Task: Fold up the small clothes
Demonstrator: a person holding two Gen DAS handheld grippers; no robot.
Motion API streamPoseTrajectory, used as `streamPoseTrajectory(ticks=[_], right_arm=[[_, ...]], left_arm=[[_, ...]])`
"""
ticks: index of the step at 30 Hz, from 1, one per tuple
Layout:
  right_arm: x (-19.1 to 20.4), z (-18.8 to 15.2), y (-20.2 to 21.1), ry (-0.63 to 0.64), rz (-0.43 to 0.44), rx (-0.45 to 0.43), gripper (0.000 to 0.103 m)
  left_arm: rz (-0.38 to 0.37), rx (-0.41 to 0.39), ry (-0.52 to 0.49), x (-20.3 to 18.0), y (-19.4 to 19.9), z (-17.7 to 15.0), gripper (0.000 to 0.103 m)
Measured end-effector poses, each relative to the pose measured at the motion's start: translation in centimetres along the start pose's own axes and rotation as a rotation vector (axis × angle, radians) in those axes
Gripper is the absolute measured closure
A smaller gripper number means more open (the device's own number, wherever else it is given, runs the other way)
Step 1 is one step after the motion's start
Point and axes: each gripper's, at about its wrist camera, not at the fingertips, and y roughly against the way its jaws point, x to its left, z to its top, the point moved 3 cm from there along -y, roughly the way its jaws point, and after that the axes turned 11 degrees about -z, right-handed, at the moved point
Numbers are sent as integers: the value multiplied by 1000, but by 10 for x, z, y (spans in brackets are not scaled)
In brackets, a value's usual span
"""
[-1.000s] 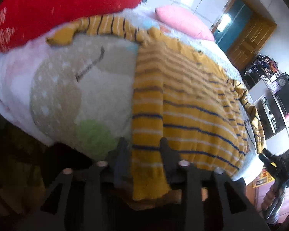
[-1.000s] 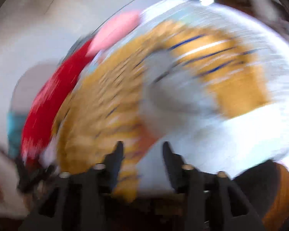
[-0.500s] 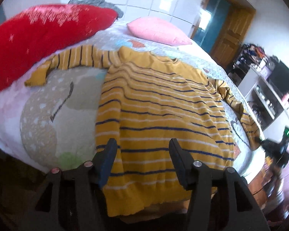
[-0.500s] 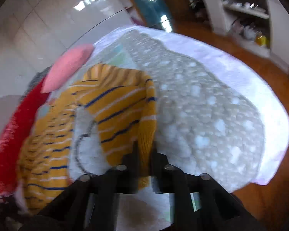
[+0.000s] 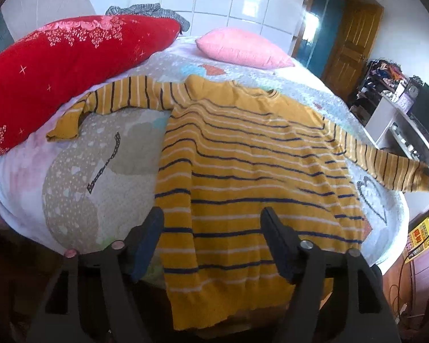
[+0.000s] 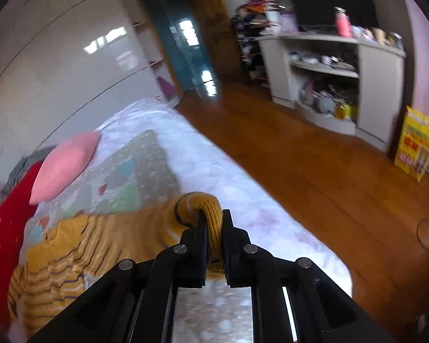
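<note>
A yellow sweater (image 5: 243, 171) with dark and white stripes lies spread flat on the bed (image 5: 105, 154), hem toward me. Its left sleeve (image 5: 111, 100) bends beside the red pillow. My left gripper (image 5: 211, 237) hovers over the hem with its jaws opening and nothing pinched between them. My right gripper (image 6: 214, 228) is shut on the cuff (image 6: 206, 208) of the right sleeve and holds it lifted off the bed. That raised sleeve (image 5: 386, 165) stretches out to the right in the left wrist view.
A big red pillow (image 5: 60, 68) lies along the bed's left side, a pink pillow (image 5: 240, 48) at the far end. Wooden floor (image 6: 314, 177), a cluttered white shelf unit (image 6: 343, 80) and a yellow box (image 6: 414, 148) lie to the right of the bed.
My left gripper let go of the sweater's hem, drew back and opened wider. My right gripper closed on the sleeve cuff and pulled it up and outward to the right.
</note>
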Motion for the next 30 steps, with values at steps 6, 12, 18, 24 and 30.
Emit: streamPoseTrajectory(ticks=[6, 12, 18, 24, 30], right_arm=[[89, -36, 3, 164, 114, 31, 93], [152, -73, -8, 253, 216, 116, 93], [241, -81, -1, 371, 333, 146, 93], [377, -100, 18, 553, 469, 172, 93], [501, -153, 9, 726, 499, 244, 93]], left_arm=[[34, 36, -8, 0, -19, -1, 28], [33, 69, -21, -1, -37, -3, 28], [9, 66, 14, 11, -39, -10, 28], [-5, 40, 47, 33, -29, -16, 28], [-19, -11, 128, 72, -9, -19, 27]])
